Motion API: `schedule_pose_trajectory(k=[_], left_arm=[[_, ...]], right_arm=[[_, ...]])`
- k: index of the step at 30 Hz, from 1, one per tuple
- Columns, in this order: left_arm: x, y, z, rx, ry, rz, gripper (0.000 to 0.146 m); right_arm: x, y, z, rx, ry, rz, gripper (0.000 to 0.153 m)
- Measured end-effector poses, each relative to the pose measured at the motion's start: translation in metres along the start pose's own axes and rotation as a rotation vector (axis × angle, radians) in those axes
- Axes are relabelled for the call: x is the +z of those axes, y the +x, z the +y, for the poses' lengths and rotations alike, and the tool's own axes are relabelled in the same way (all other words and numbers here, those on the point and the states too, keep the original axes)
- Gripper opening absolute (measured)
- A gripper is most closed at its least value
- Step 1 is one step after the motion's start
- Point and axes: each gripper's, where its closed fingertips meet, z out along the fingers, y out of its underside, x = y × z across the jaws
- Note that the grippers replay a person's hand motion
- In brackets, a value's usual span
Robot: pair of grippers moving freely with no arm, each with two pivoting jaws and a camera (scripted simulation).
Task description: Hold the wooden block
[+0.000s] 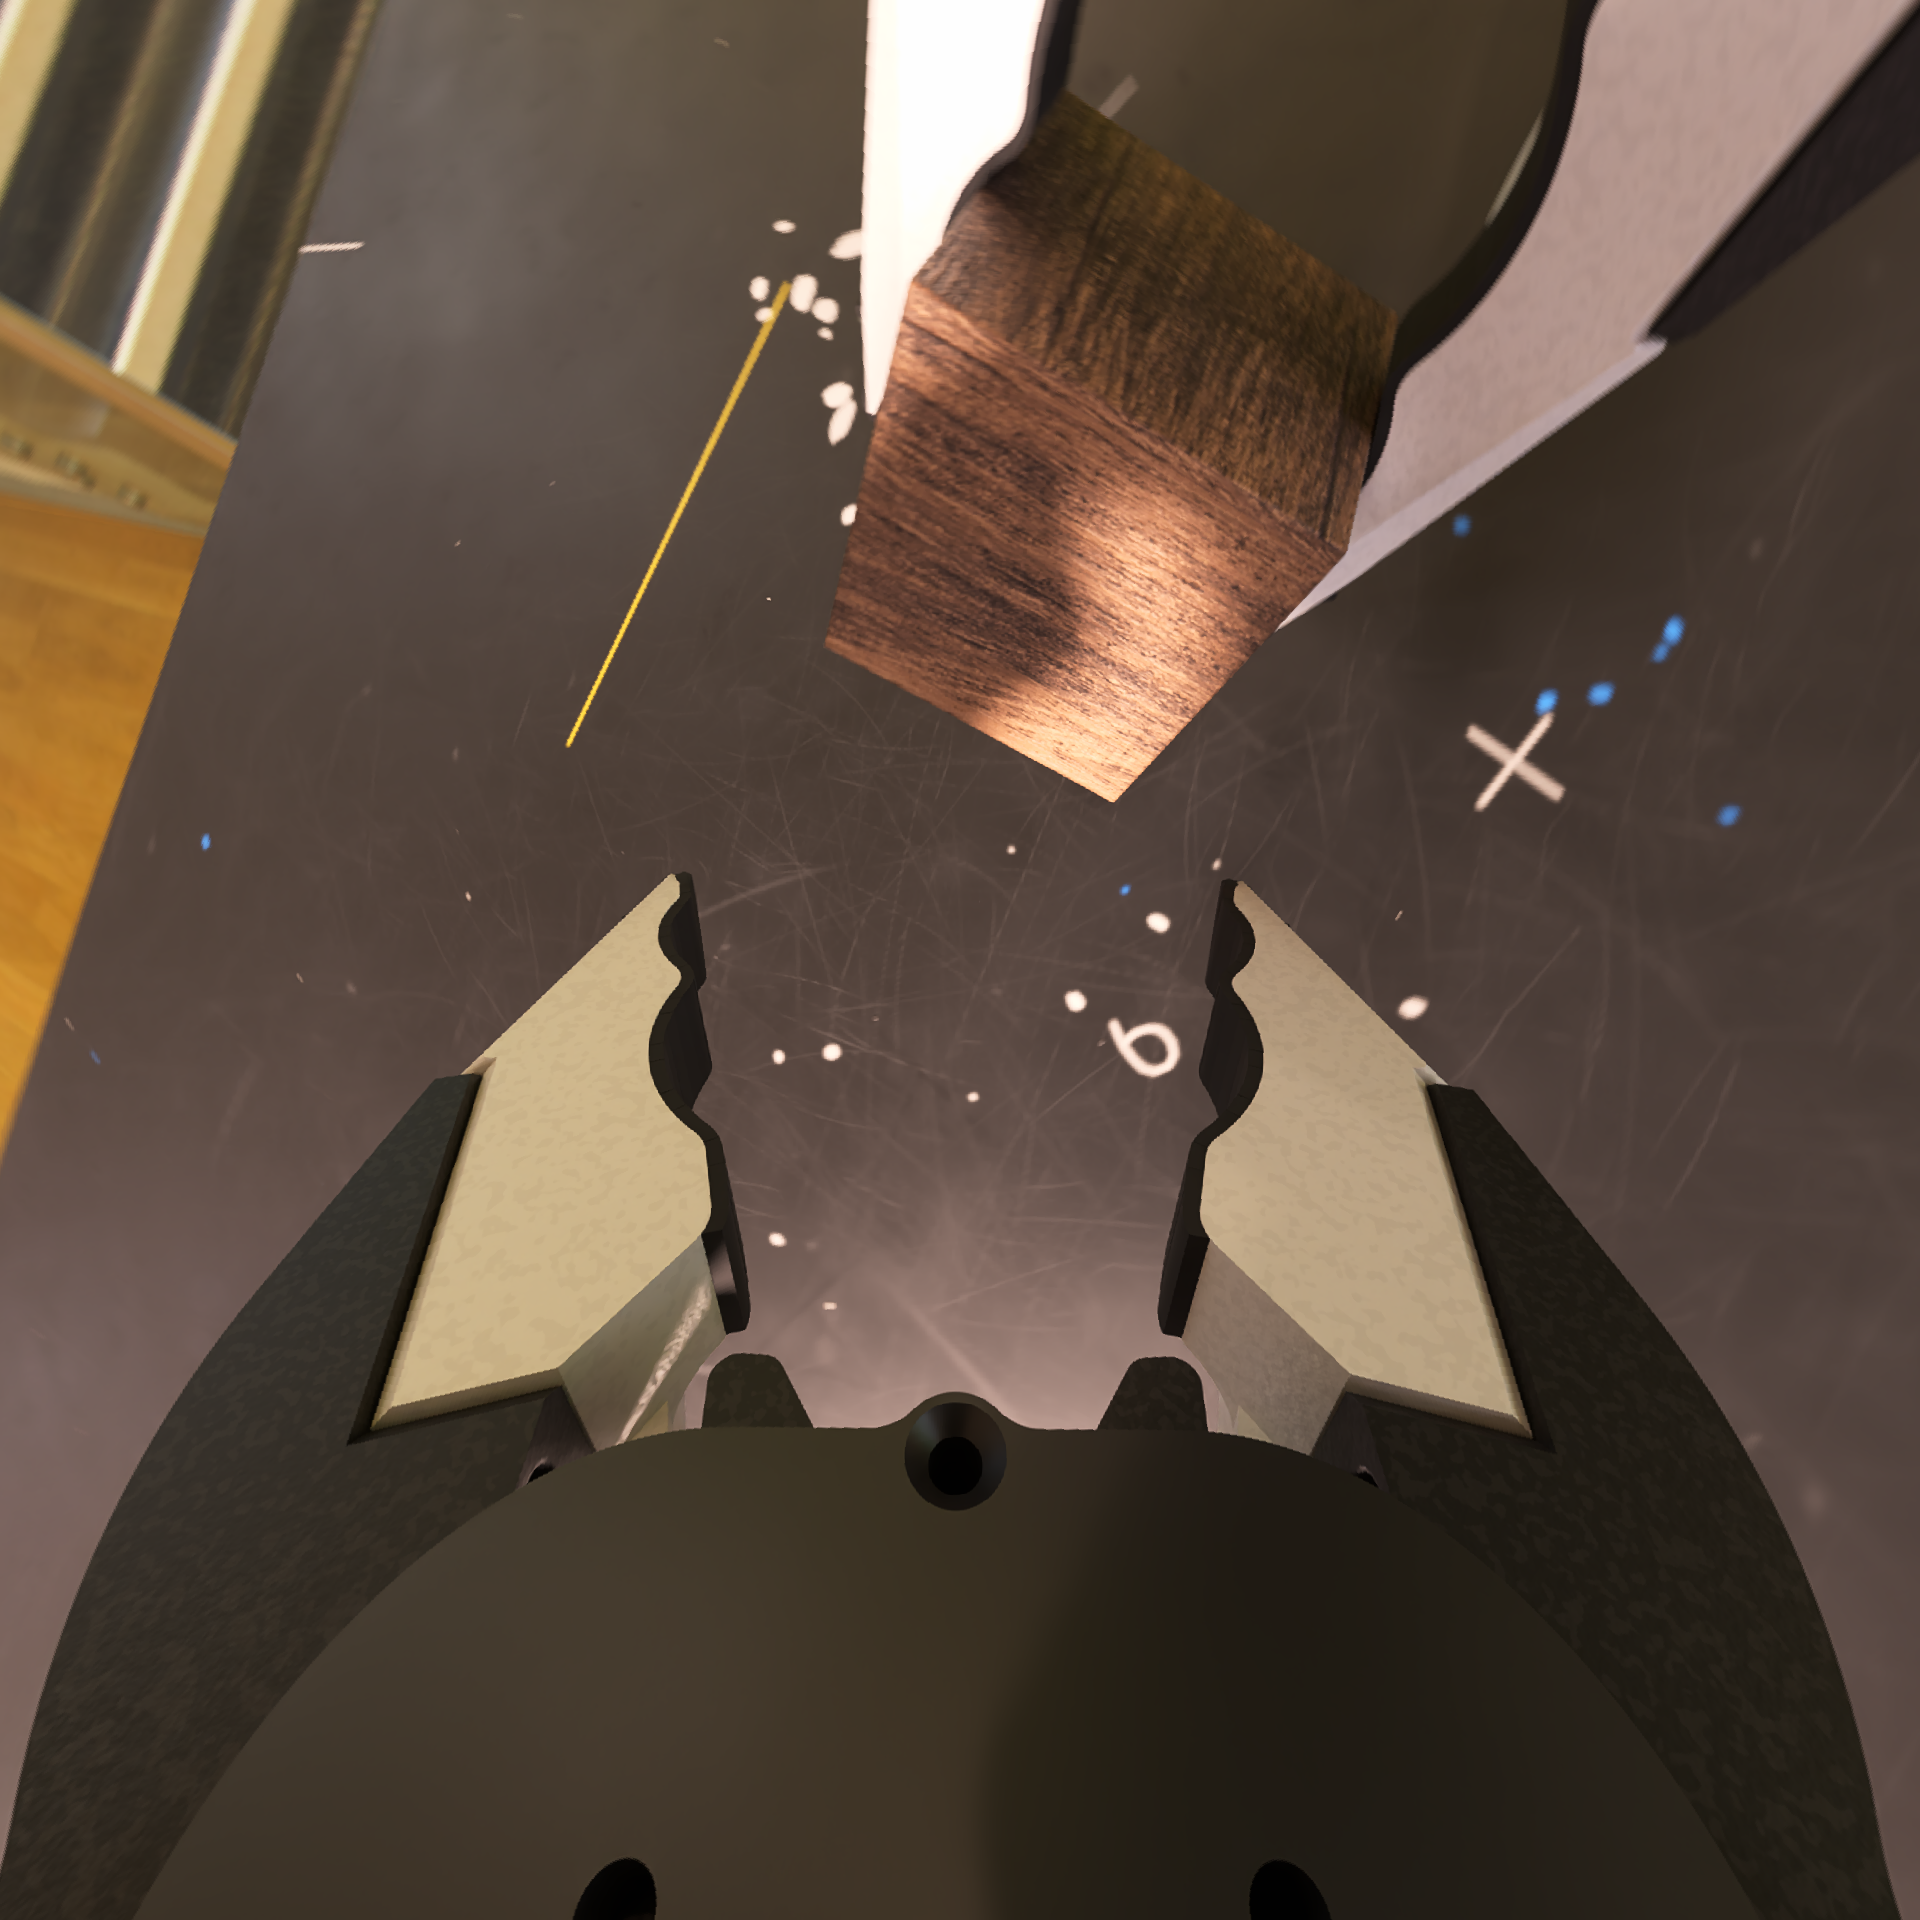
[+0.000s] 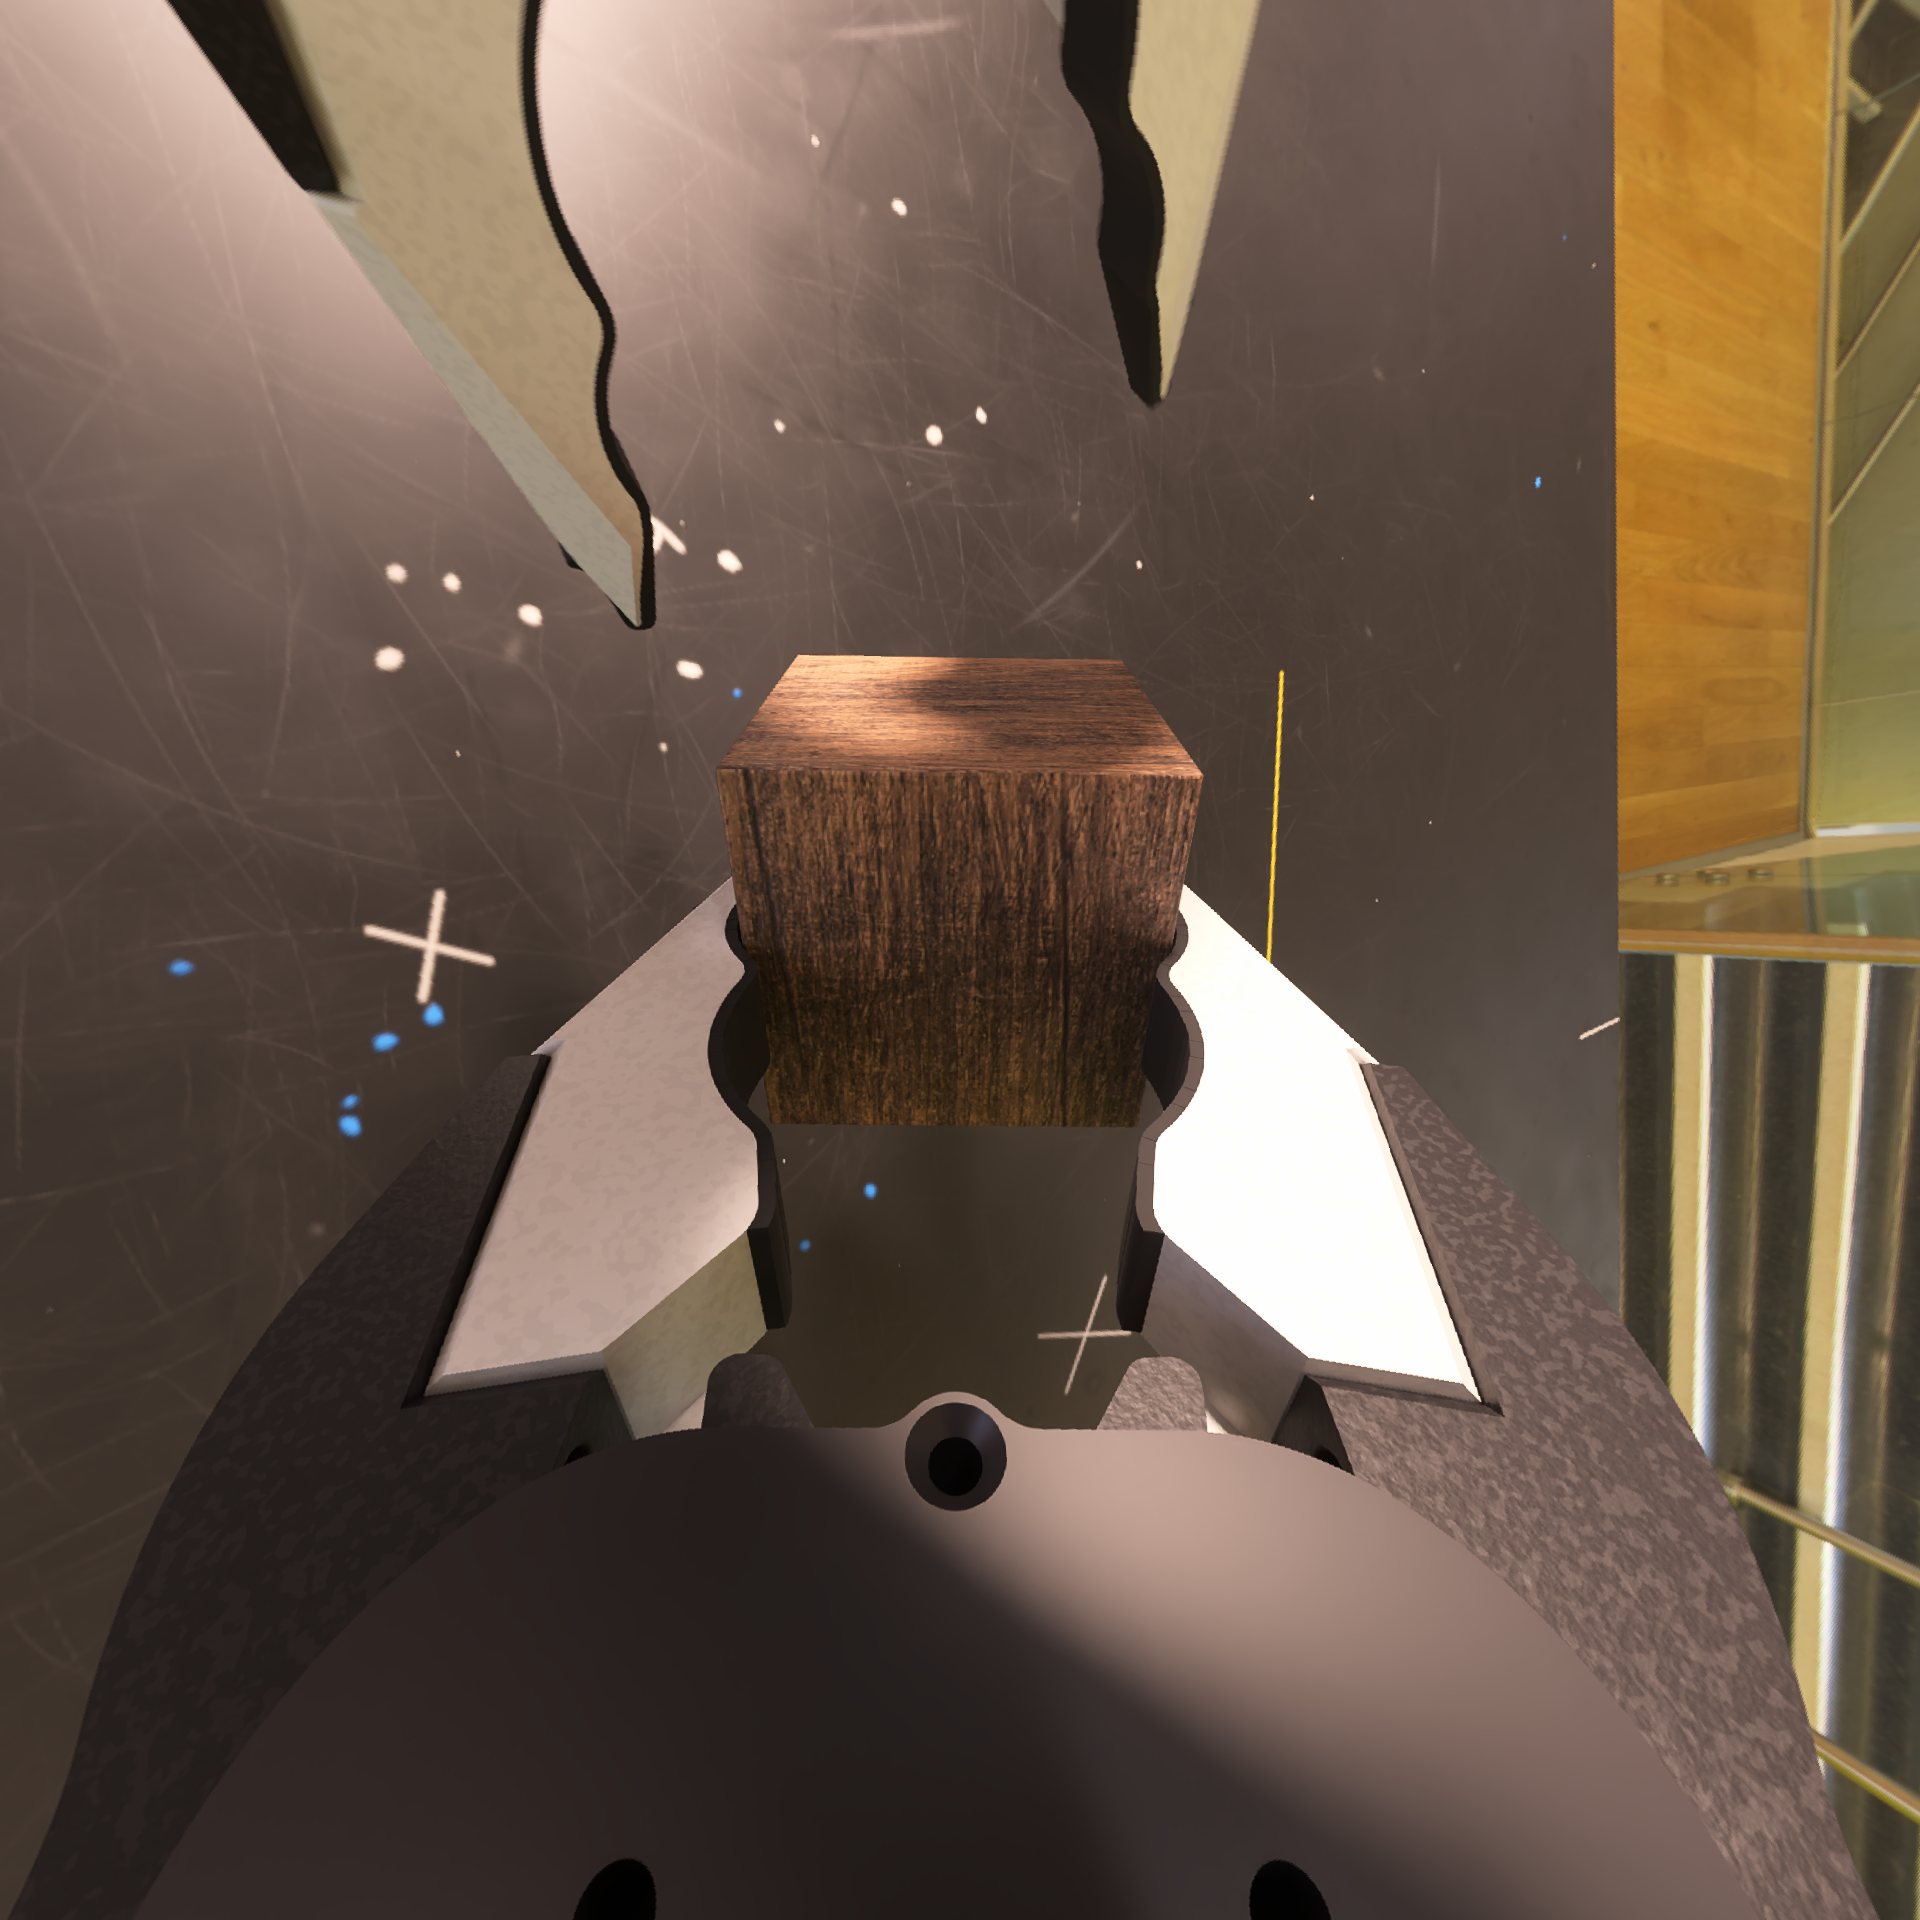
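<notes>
The wooden block [image 2: 961, 831] is a dark brown cube gripped between the fingers of my right gripper [image 2: 956, 904], which is shut on its two opposite sides. The block appears to be held above the dark table. In the left wrist view the block [image 1: 1112, 447] sits ahead and slightly right, clamped by the right gripper [image 1: 1081, 509] reaching in from the top. My left gripper [image 1: 956, 894] is open and empty, with its tips a short way from the block's nearest corner. It also shows in the right wrist view [image 2: 894, 509], beyond the block, with its jaws apart.
The dark scratched table [image 1: 935, 1039] bears white and blue paint specks, a thin yellow line [image 1: 675, 509] and a white cross [image 1: 1517, 764]. Its edge runs along a wooden floor [image 1: 83, 727], also in the right wrist view [image 2: 1714, 520]. Shiny metal and glass panels [image 2: 1766, 1247] stand beyond it.
</notes>
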Motion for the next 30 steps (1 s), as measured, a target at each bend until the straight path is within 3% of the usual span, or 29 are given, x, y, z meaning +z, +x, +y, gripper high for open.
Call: schedule_pose_trajectory(k=[3,8,16,21,26,30], left_arm=[[-0.004,0.008,-0.004,-0.165,0.038,-0.011,0.098],[0.002,0.01,-0.004,-0.298,0.177,0.01,0.104],[0.019,-0.005,-0.001,-0.185,0.267,-0.232,0.11],[0.022,-0.009,-0.006,-0.17,0.34,-0.228,0.104],[0.029,-0.01,-0.01,-0.188,0.375,-0.249,0.116],[0.031,-0.013,-0.013,-0.193,0.399,-0.238,0.114]], right_arm=[[-0.002,-0.001,0.004,-0.013,0.0,-0.014,0.073],[-0.003,-0.004,0.004,-0.012,0.021,-0.036,0.073],[-0.003,0.0,0.005,0.02,0.057,-0.036,0.073],[-0.003,0.002,0.007,0.042,0.059,-0.039,0.073],[-0.003,0.003,0.007,0.048,0.06,-0.041,0.073],[-0.003,0.004,0.009,0.063,0.058,-0.043,0.073]])
